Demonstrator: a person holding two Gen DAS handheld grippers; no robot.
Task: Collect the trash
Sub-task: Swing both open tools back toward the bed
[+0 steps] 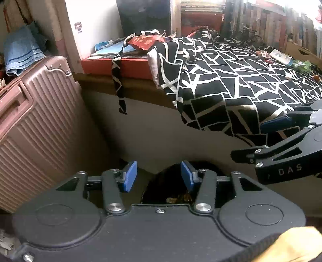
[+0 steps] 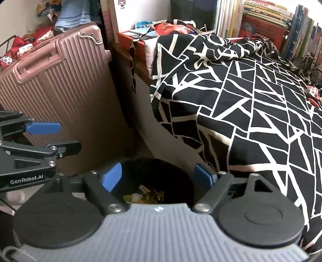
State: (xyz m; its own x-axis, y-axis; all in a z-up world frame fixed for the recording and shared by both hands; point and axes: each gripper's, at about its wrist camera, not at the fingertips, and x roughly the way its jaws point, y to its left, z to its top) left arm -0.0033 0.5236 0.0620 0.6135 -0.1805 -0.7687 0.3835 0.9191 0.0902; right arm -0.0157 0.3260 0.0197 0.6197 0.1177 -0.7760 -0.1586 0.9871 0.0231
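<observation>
A black trash bin (image 2: pixel 177 181) stands on the floor beside the bed, with wrappers and scraps (image 2: pixel 147 195) lying in its bottom. My right gripper (image 2: pixel 159 177) hovers just above the bin's mouth, open, nothing between its blue pads. My left gripper (image 1: pixel 159 175) is also open and empty above the bin (image 1: pixel 161 191), and it shows from the side at the left of the right wrist view (image 2: pixel 52 137). The right gripper (image 1: pixel 267 139) enters the left wrist view from the right. More litter (image 1: pixel 281 58) lies on the far part of the bed cover.
A pink ribbed suitcase (image 2: pixel 60 96) stands left of the bin. The bed with a black-and-white patterned cover (image 2: pixel 251 104) fills the right. A red tray (image 1: pixel 120 64) with papers and a red packet sits at the bed's head. Books (image 2: pixel 261 18) line the back.
</observation>
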